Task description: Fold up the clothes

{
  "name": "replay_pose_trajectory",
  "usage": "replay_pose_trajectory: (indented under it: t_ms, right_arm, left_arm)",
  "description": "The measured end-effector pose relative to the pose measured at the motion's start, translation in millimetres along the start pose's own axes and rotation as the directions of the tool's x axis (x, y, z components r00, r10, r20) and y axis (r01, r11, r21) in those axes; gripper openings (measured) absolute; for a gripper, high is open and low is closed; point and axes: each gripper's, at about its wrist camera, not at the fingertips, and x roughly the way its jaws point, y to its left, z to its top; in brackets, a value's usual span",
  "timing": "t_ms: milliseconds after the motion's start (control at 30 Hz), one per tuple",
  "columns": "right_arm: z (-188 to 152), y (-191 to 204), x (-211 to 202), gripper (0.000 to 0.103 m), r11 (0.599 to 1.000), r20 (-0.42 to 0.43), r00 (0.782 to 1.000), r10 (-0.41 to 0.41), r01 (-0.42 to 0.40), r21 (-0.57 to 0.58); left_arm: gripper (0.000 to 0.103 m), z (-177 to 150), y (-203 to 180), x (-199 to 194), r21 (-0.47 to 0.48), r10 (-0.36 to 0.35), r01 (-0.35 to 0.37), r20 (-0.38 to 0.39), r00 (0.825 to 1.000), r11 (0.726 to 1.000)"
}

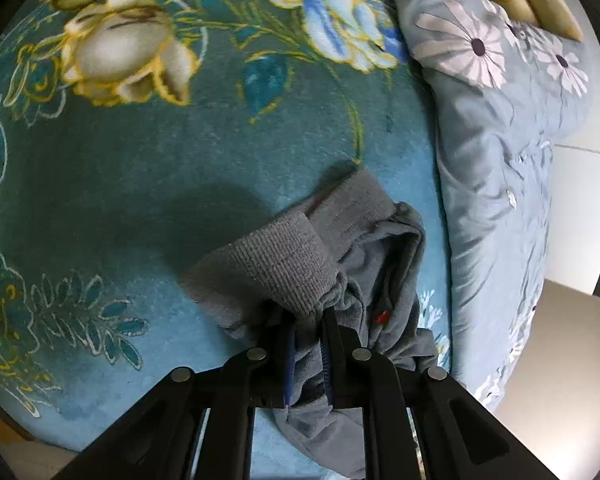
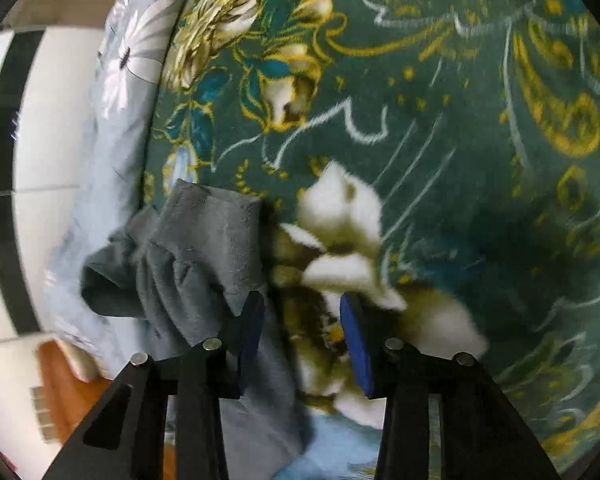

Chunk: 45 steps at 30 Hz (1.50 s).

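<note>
A grey fleece garment (image 1: 364, 248) with ribbed cuffs lies bunched on a teal flowered blanket (image 1: 180, 168). My left gripper (image 1: 306, 320) is shut on the garment just below a ribbed cuff (image 1: 272, 260), with cloth bunched between the blue pads. In the right wrist view the same grey garment (image 2: 196, 248) lies to the left of my right gripper (image 2: 302, 312), which is open with nothing between its blue pads. Its left finger (image 2: 250, 320) sits at the garment's edge, over the blanket (image 2: 440, 120).
A pale blue quilt with white daisies (image 1: 500, 140) lies along the bed's edge beside the garment; it also shows in the right wrist view (image 2: 116, 100). Beyond it are white floor tiles (image 1: 580, 184) and a wooden piece of furniture (image 2: 60, 376).
</note>
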Motion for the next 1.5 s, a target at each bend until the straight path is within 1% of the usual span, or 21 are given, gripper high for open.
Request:
replay_pose_trajectory:
  t_ms: [100, 133, 167, 200, 267, 333, 433, 533, 600, 667, 733, 800, 833, 867, 933, 1000, 1033, 1233, 1300, 1400, 1500]
  right_arm:
    - [-0.8, 13.6, 8.7, 0.041, 1.0, -0.002, 1.0, -0.002, 0.002, -0.026]
    - [-1.4, 20.3, 13.4, 0.037, 0.999, -0.011, 1.0, -0.004, 0.004, -0.042]
    - [-1.1, 26.5, 16.0, 0.02, 0.998, -0.02, 1.0, -0.014, 0.013, -0.059]
    - [-2.3, 30.8, 17.8, 0.01, 0.997, -0.018, 0.999, -0.031, 0.029, -0.07]
    - [-5.2, 39.0, 21.5, 0.009, 0.994, -0.011, 0.998, -0.066, 0.064, -0.09]
    - [-4.9, 49.0, 12.9, 0.008, 0.991, 0.011, 0.998, -0.067, 0.068, -0.119]
    - [5.3, 76.1, -35.5, 0.007, 0.982, 0.092, 0.996, 0.02, -0.002, -0.188]
    - [9.5, 105.9, -89.8, 0.007, 0.962, 0.163, 0.979, 0.121, -0.075, -0.263]
    - [8.0, 123.7, -130.4, 0.007, 0.94, 0.216, 0.955, 0.203, -0.128, -0.316]
    - [3.5, 123.6, -161.7, 0.007, 0.925, 0.263, 0.926, 0.27, -0.174, -0.337]
    - [3.0, 108.8, -166.7, 0.007, 0.929, 0.284, 0.922, 0.262, -0.161, -0.332]
    - [0.7, 75.6, -138.7, 0.007, 0.956, 0.265, 0.953, 0.146, -0.066, -0.287]
    - [-1.6, 51.7, -118.6, 0.007, 0.97, 0.231, 0.971, 0.067, -0.01, -0.243]
    - [-4.2, 30.7, -102.7, 0.007, 0.98, 0.2, 0.98, 0.017, 0.023, -0.197]
    - [-11.3, -7.2, -84.1, 0.007, 0.994, 0.162, 0.987, -0.006, 0.024, -0.106]
    - [-16.7, -22.9, -78.9, 0.007, 0.996, 0.15, 0.988, -0.024, 0.036, -0.077]
    - [-19.3, -30.1, -76.6, 0.007, 0.997, 0.144, 0.989, -0.033, 0.043, -0.065]
    - [-25.2, -29.1, -107.7, 0.007, 0.994, 0.205, 0.978, 0.034, -0.011, -0.113]
    - [-33.0, -36.0, -114.1, 0.007, 0.993, 0.216, 0.976, 0.024, 0.001, -0.115]
    - [-36.5, -60.3, -99.8, 0.007, 0.993, 0.179, 0.98, -0.083, 0.096, -0.068]
    - [-41.1, -77.5, -98.8, 0.007, 0.996, 0.181, 0.98, -0.084, 0.087, -0.012]
  left_arm:
    - [0.013, -1.6, -1.8, -3.5, 0.022, -0.006, 0.006, 0.005, 1.0, 1.0]
    - [0.013, -2.0, -1.3, -5.2, 0.028, -0.011, 0.011, 0.006, 1.0, 1.0]
    - [0.013, -2.5, -0.9, -6.9, 0.035, -0.016, 0.015, 0.008, 1.0, 0.999]
    - [0.013, -2.9, -0.4, -8.6, 0.042, -0.02, 0.02, 0.01, 1.0, 0.999]
    - [0.012, -3.9, 0.5, -12.0, 0.055, -0.03, 0.029, 0.013, 0.999, 0.998]
    - [0.011, -4.9, -0.5, -17.8, 0.075, -0.049, 0.047, 0.022, 0.999, 0.996]
    - [0.01, -4.7, -16.8, -38.1, 0.132, -0.119, 0.113, 0.038, 0.992, 0.985]
    - [0.01, -9.2, -41.6, -67.5, 0.198, -0.225, 0.215, 0.034, 0.974, 0.956]
    - [0.01, -14.5, -51.6, -88.1, 0.246, -0.288, 0.273, 0.027, 0.957, 0.93]
    - [0.011, -20.0, -49.7, -101.2, 0.288, -0.308, 0.288, 0.023, 0.951, 0.913]
    - [0.011, -23.3, -25.4, -92.4, 0.275, -0.249, 0.236, 0.014, 0.968, 0.932]
    - [0.011, -25.3, 4.5, -76.8, 0.234, -0.182, 0.177, -0.001, 0.983, 0.956]
    - [0.011, -25.6, 22.3, -65.3, 0.196, -0.147, 0.147, -0.012, 0.989, 0.97]
    - [0.011, -25.8, 40.1, -53.8, 0.158, -0.113, 0.115, -0.024, 0.993, 0.981]
    - [0.01, -26.5, 72.8, -41.2, 0.087, -0.057, 0.06, -0.034, 0.998, 0.994]
    - [0.01, -28.8, 90.2, -38.2, 0.051, -0.042, 0.045, -0.05, 0.998, 0.998]
    - [0.01, -30.0, 91.5, -41.2, 0.059, -0.042, 0.044, -0.044, 0.998, 0.997]
    - [0.011, -36.7, 82.9, -68.4, 0.159, -0.06, 0.059, 0.003, 0.998, 0.986]
    - [0.011, -38.8, 84.0, -74.2, 0.186, -0.062, 0.059, 0.011, 0.998, 0.981]
    - [0.011, -41.7, 107.2, -49.1, 0.168, 0.047, -0.042, -0.03, 0.998, 0.985]
    - [0.011, -48.6, 130.6, -35.1, 0.119, 0.077, -0.07, -0.056, 0.995, 0.99]
